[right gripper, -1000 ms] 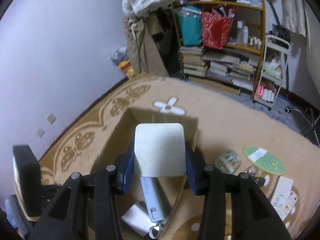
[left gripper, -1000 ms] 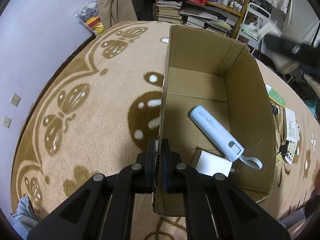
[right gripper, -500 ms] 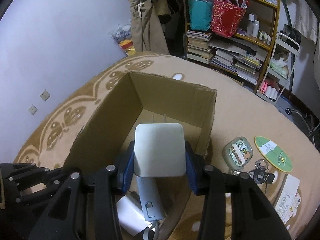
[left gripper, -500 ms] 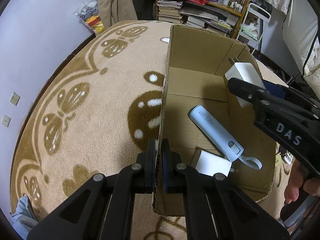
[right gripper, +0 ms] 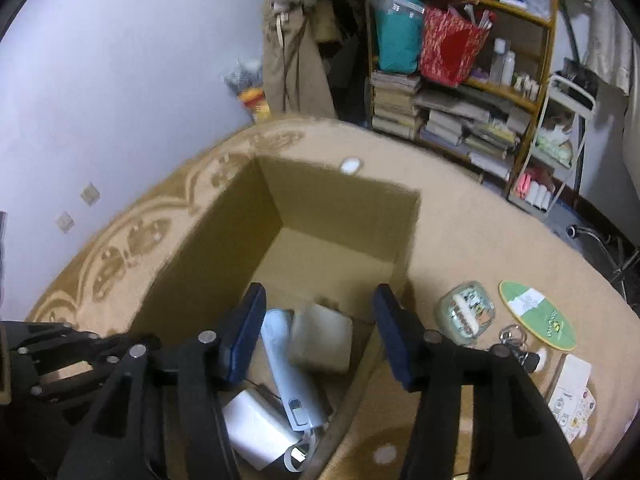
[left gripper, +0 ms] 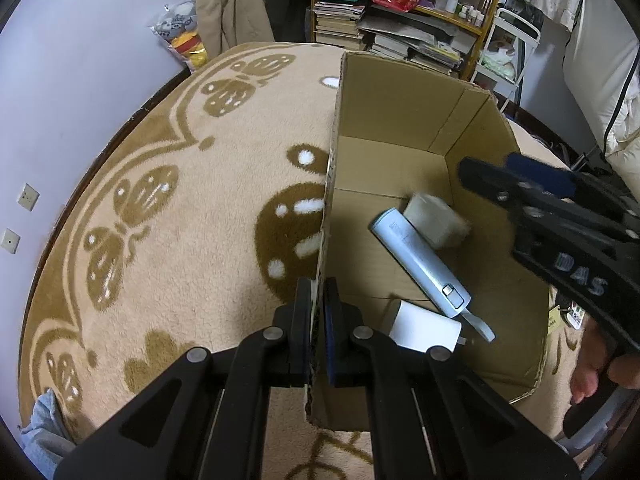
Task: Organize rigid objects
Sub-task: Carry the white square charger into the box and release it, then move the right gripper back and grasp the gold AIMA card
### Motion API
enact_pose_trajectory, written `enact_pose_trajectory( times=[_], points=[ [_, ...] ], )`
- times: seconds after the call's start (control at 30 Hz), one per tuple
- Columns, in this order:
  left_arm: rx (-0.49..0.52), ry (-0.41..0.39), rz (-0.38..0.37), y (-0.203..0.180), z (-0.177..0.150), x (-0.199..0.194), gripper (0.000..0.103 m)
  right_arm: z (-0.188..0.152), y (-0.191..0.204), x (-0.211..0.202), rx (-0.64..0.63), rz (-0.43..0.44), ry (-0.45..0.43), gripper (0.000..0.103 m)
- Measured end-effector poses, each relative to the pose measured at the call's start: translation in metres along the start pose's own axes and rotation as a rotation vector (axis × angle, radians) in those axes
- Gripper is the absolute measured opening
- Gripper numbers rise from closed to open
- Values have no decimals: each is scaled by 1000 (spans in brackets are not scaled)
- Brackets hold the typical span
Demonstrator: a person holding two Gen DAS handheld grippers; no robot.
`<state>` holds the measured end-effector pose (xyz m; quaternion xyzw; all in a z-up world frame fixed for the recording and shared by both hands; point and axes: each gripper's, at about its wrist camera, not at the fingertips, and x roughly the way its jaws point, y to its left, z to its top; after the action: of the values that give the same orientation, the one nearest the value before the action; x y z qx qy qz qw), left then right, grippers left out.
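Three items in cardboard box [right gripper: 332, 216]: two white adapters, blurred one [right gripper: 322, 338] far, other [right gripper: 260, 424] near, one pale blue cylinder [right gripper: 290, 368] between. Right gripper [right gripper: 318, 334] over box, fingers just spread apart, empty. Left gripper [left gripper: 318, 312] clamped on box's left wall. Four small items on carpet [right gripper: 460, 240] right of box.

A cluttered bookshelf [right gripper: 460, 92] stands beyond the patterned rug [left gripper: 168, 216].

The white block [left gripper: 437, 221] inside the cardboard box [left gripper: 400, 112] is smeared by blur, so its resting place cannot be told. The white charger [right gripper: 256, 438] is partly hidden behind the right gripper [right gripper: 318, 334].
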<state>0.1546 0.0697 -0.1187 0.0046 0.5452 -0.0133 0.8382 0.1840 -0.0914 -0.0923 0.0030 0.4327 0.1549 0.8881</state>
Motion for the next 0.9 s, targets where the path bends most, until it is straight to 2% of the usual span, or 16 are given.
enact_pose_trajectory(
  times=[0.03, 0.07, 0.13, 0.37, 0.53, 0.9],
  points=[
    [0, -1, 1, 0, 0, 0, 5, -1, -3, -5, 13, 2, -14, 70],
    [0, 0, 0, 0, -1, 0, 5, -2, -5, -8, 21, -12, -19, 82],
    [0, 0, -1, 1, -1, 1, 5, -4, -12, -15, 38, -46, -41, 88],
    [0, -1, 0, 1, -1, 1, 5, -16, -45, -32, 113, -74, -33, 89],
    [2, -1, 1, 1, -1, 1, 5, -26, -67, -42, 123, -139, 7, 89],
    [2, 1, 0, 4, -1, 0, 5, -59, -111, -62, 162, -181, 90, 89]
  ],
)
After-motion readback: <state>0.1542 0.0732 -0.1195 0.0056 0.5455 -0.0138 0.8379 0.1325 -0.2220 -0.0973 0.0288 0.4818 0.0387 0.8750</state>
